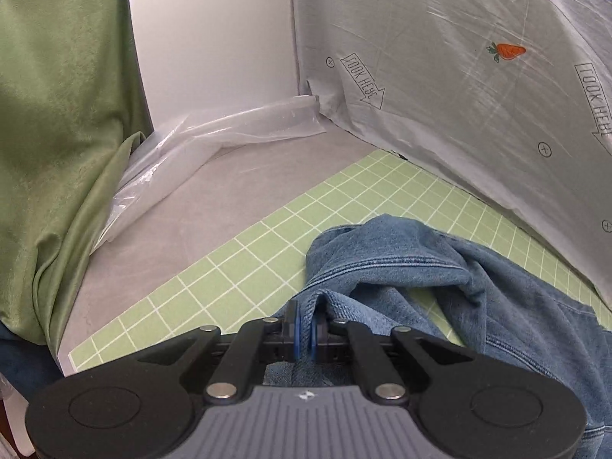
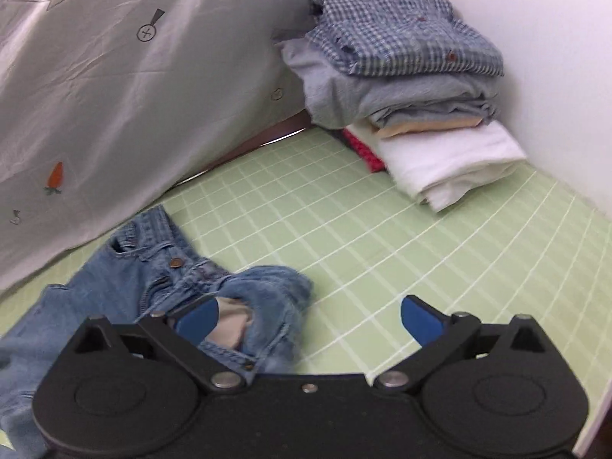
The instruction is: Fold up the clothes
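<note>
At the left we see the left hand-held gripper (image 1: pixel 305 325) clamped on a thin fold of the denim jeans (image 1: pixel 440 275), which lie crumpled on the green grid mat (image 1: pixel 237 267) over the tabletop (image 1: pixel 214 199). We judge that so slight a pinch near a seam could slip if the heavy cloth is lifted or dragged, and the bunched legs could twist into a crooked fold. Further right, the right hand-held gripper (image 2: pixel 308 319) stands wide open over the jeans' waistband (image 2: pixel 168 264), one finger against the cloth; closing there might catch a single layer. At the far right a stack of folded clothes (image 2: pixel 413 88) leans unevenly and could topple if nudged. The grey sheet (image 1: pixel 459 95) behind bears arrows reading "LOOK HERE", printed upside down, beside a carrot.
</note>
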Demonstrator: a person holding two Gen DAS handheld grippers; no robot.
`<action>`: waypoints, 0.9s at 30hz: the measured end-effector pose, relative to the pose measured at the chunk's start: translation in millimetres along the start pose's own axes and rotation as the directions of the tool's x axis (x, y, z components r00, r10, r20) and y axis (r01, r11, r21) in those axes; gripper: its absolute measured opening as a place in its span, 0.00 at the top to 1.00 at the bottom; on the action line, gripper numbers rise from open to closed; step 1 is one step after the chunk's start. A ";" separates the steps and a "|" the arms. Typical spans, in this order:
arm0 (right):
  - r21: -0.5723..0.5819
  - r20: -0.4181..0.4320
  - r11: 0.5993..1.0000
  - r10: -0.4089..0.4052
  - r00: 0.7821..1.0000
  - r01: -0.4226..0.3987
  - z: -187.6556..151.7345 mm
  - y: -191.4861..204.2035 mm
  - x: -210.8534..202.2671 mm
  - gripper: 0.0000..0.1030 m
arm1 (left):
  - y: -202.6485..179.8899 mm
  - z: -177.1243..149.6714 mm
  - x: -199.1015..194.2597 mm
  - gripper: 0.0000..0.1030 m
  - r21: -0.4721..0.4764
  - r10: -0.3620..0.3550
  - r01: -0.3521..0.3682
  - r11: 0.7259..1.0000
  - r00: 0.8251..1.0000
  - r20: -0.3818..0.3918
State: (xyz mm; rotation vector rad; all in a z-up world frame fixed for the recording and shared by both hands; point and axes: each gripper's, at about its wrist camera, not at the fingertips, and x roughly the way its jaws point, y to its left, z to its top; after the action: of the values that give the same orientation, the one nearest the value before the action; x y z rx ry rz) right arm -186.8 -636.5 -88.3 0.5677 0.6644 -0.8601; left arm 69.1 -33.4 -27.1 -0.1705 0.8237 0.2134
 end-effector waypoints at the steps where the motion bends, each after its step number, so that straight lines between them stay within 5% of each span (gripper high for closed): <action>1: 0.016 -0.019 0.999 0.030 0.999 -0.029 -4.8 6.9 6.0 0.00 | -1.8 1.6 1.9 0.94 0.003 -0.001 0.001 1.000 1.000 -0.001; 6: 0.020 -0.092 0.984 0.177 0.980 -0.176 -31.5 46.1 26.8 0.00 | -9.3 5.7 10.1 0.94 0.017 -0.005 0.005 1.000 1.000 -0.006; 10: 0.009 -0.228 0.986 0.165 0.960 -0.167 -49.9 67.0 44.9 0.02 | -8.4 3.0 9.1 0.94 0.023 -0.006 0.006 1.000 1.000 -0.006; 11: 0.007 -0.261 0.986 0.161 0.952 -0.165 -54.4 72.0 49.4 0.14 | -8.2 2.3 8.9 0.94 0.025 -0.006 0.006 1.000 1.000 -0.006; 12: 0.028 -0.287 0.984 0.174 0.942 -0.174 -57.5 71.3 54.5 0.39 | -7.9 1.6 8.6 0.94 0.027 -0.007 0.007 1.000 1.000 -0.007; 14: 0.061 -0.307 0.976 0.215 0.927 -0.207 -62.0 65.2 58.3 0.70 | -7.5 0.2 8.1 0.94 0.030 -0.007 0.007 1.000 1.000 -0.007; 17: 0.047 -0.271 0.967 0.253 0.929 -0.250 -64.2 57.9 49.7 0.99 | -4.4 -2.7 5.5 0.94 0.044 0.000 0.000 0.999 1.000 -0.007; 27: -0.074 -0.049 0.978 0.192 0.980 -0.195 -29.8 41.7 -24.6 0.99 | 26.9 -3.8 -23.3 0.94 0.168 0.077 -0.081 0.982 0.997 0.031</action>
State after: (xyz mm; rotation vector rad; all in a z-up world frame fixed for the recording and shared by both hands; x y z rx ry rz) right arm -172.9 -581.6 -82.5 0.5701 0.6658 -0.6388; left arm 44.3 -11.2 -14.1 0.0243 0.8210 0.2185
